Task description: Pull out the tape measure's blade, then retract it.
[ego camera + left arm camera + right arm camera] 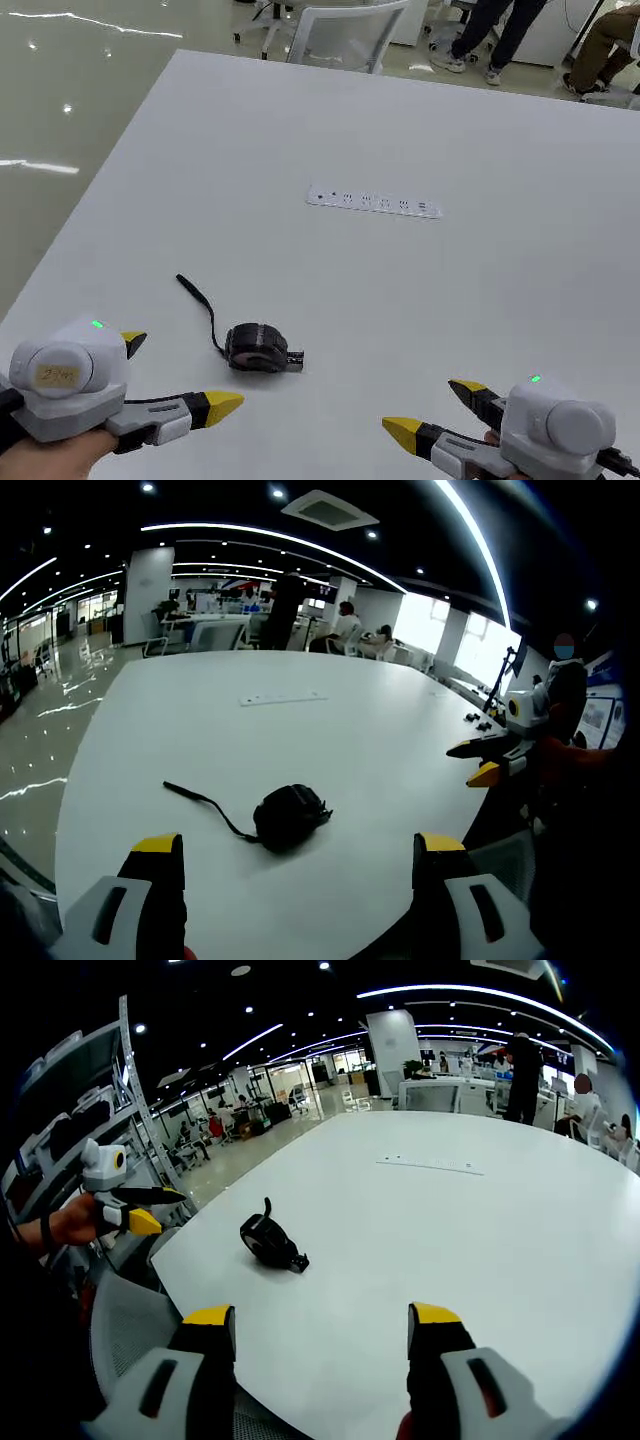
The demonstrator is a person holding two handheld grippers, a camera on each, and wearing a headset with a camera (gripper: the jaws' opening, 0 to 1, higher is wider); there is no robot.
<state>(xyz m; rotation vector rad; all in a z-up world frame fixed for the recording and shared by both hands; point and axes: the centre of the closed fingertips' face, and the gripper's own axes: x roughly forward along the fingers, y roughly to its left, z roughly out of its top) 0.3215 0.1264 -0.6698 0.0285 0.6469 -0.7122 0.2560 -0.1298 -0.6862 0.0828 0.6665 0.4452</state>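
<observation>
You stand at a broad white table [520,150] that stretches away from you toward 12 o'clock. A white power strip [372,201] lies flat near its middle. Glossy pale floor [70,90] mirrors the lamps at 10 o'clock. A grey mesh chair [345,35] sits at the far edge at 12, with people's legs [492,22] at 1. In the left gripper view, curved light strips [250,527] cross a dark ceiling, and bright windows [440,625] stand at 2 o'clock.
</observation>
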